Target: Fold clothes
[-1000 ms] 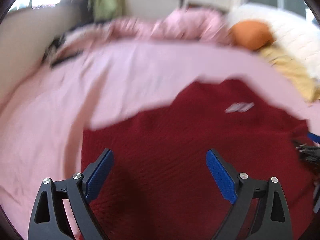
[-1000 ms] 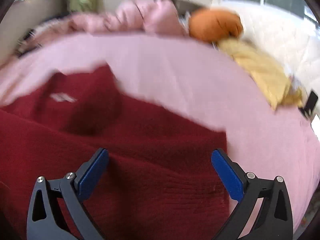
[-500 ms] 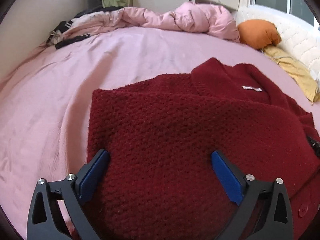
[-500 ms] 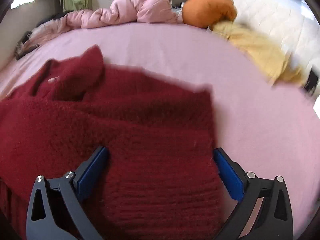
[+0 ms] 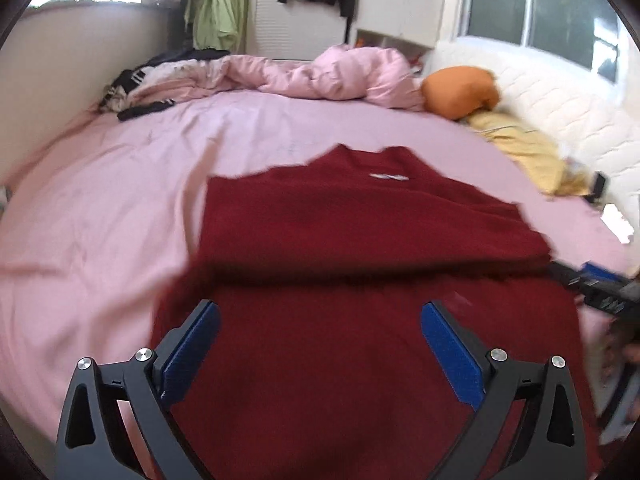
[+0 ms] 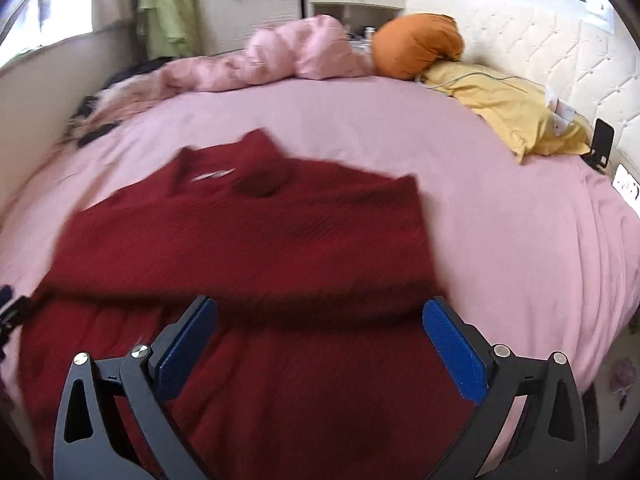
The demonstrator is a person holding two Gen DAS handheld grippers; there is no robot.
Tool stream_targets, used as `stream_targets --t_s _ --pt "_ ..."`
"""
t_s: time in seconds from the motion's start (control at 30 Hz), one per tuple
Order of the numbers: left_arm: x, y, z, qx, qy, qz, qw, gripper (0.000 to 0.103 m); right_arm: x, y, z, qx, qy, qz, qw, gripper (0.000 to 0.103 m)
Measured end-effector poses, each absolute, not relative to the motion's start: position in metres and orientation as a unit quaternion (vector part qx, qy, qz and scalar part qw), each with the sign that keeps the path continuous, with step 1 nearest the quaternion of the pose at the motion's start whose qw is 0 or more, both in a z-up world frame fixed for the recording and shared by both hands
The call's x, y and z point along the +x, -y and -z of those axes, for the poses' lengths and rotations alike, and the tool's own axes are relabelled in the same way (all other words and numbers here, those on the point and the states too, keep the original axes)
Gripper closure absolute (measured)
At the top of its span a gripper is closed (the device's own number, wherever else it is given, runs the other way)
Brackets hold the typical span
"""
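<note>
A dark red knit sweater (image 5: 360, 232) lies on the pink bed sheet (image 5: 120, 184), collar and white label at the far end, with a fold across its middle. It also shows in the right wrist view (image 6: 260, 240). My left gripper (image 5: 320, 344) is open and empty above the near left part of the sweater. My right gripper (image 6: 320, 340) is open and empty above the near right part. The right gripper's fingers show at the right edge of the left wrist view (image 5: 596, 284).
A bunched pink duvet (image 5: 320, 76) and dark clothes (image 5: 136, 92) lie at the far end of the bed. An orange cushion (image 6: 416, 46) and yellow pillow (image 6: 516, 108) sit by the white quilted headboard (image 6: 560, 52) on the right. The bed edge drops off at right.
Both grippers have pulled back and up from the sweater, staying open. The sweater now lies flatter with a fold across its middle, and more of the room shows.
</note>
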State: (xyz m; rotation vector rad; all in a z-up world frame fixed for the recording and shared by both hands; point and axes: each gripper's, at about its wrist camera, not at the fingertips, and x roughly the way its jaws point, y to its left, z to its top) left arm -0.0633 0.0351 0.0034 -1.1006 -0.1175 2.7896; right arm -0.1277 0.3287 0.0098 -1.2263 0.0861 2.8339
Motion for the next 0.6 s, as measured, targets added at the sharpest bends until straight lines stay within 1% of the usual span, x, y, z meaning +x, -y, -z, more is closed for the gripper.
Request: stream_targets --t_s 0.07,0.17,0.33,0.5,0.6 --pt "-0.031 -0.042 -0.003 -0.372 0.043 -0.924 0.077 0.002 -0.095 -0.317 -0.012 -0.398 -0.034 -0.917 0.019 0.0" --pt "0.007 -0.053 0.004 -0.382 0.024 -0.92 0.078 0.002 -0.041 -0.301 -0.014 -0.4 -0.034 -0.916 0.01 0.0" --pt "0.057 -0.065 0.018 -0.383 -0.012 -0.922 0.052 0.002 0.025 -0.272 -0.02 -0.37 0.017 -0.928 0.039 0.0" --pt "0.076 -0.055 -0.002 -0.33 0.004 -0.944 0.03 0.002 0.045 -0.26 -0.024 -0.351 0.037 -0.935 0.034 0.0" --pt "0.079 -0.056 -0.002 -0.33 0.0 -0.944 0.028 0.002 0.048 -0.261 -0.031 -0.336 0.034 -0.941 0.035 0.0"
